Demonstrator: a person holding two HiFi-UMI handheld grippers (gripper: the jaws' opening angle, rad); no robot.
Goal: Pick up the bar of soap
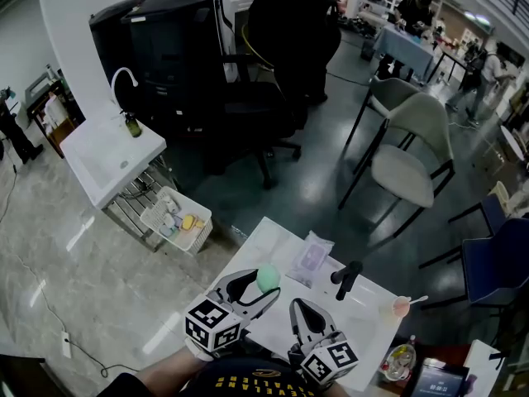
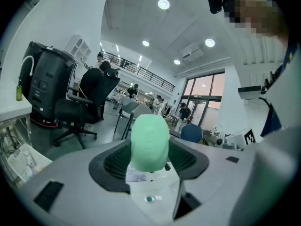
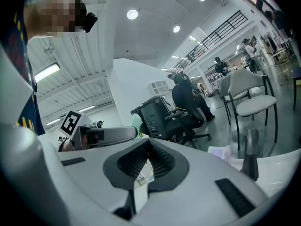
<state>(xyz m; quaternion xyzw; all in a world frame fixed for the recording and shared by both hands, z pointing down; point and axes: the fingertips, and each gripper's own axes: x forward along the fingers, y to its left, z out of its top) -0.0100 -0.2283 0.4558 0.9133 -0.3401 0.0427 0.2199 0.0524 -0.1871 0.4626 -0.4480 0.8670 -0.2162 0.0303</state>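
Note:
The bar of soap point(image 1: 267, 278) is a rounded pale-green lump held up above the white counter point(image 1: 273, 236). My left gripper point(image 1: 263, 289) is shut on it. In the left gripper view the soap point(image 2: 149, 142) stands upright, pinched in the hollow of the black pads, and hides part of the scene behind. My right gripper point(image 1: 299, 308) sits just to the right of the left one, jaws together and nothing between them. The right gripper view shows its own empty pads point(image 3: 162, 166), my left gripper point(image 3: 101, 135) alongside, and a sliver of green soap point(image 3: 135, 121).
On the counter are a black faucet point(image 1: 346, 278), a clear plastic packet point(image 1: 311, 259) and a small pink dish point(image 1: 402, 307). On the floor beyond are a white sink unit point(image 1: 107, 151), a white basket point(image 1: 176, 219), a black office chair point(image 1: 264, 110) and grey chairs point(image 1: 409, 155).

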